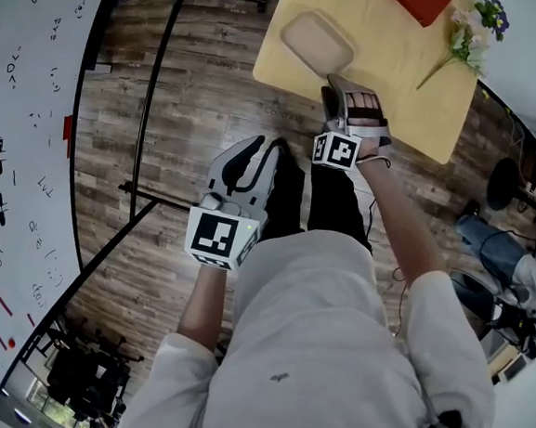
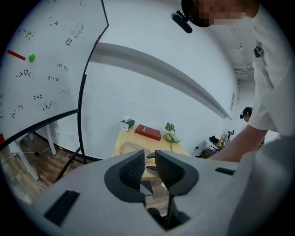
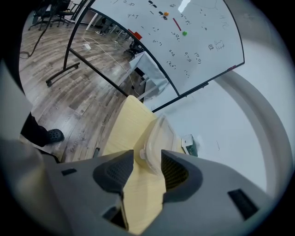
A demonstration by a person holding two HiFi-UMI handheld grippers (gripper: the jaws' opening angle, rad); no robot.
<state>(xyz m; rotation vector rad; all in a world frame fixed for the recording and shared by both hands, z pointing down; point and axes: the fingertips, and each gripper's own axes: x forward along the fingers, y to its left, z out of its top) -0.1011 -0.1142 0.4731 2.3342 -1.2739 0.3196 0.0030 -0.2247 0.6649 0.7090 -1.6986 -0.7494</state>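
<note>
Left claw (image 1: 263, 146) hangs narrowly parted; outstretched right claw (image 1: 337, 82) gapes at container (image 1: 317, 43).

We see a pale yellow wooden table (image 1: 419, 91) carrying a beige, translucent container (image 1: 317, 43), a red book (image 1: 417, 2) and flowers (image 1: 470, 35) of white and purple on green stems. The floor (image 1: 184, 108) shows grey-brown planks. The whiteboard (image 1: 23, 140) is white with black scribbles and red, green and orange marks. We find the left gripper (image 2: 150, 159) and the right gripper (image 3: 147, 161) light grey, with dark textured pads and black-and-white patterned cubes.
</note>
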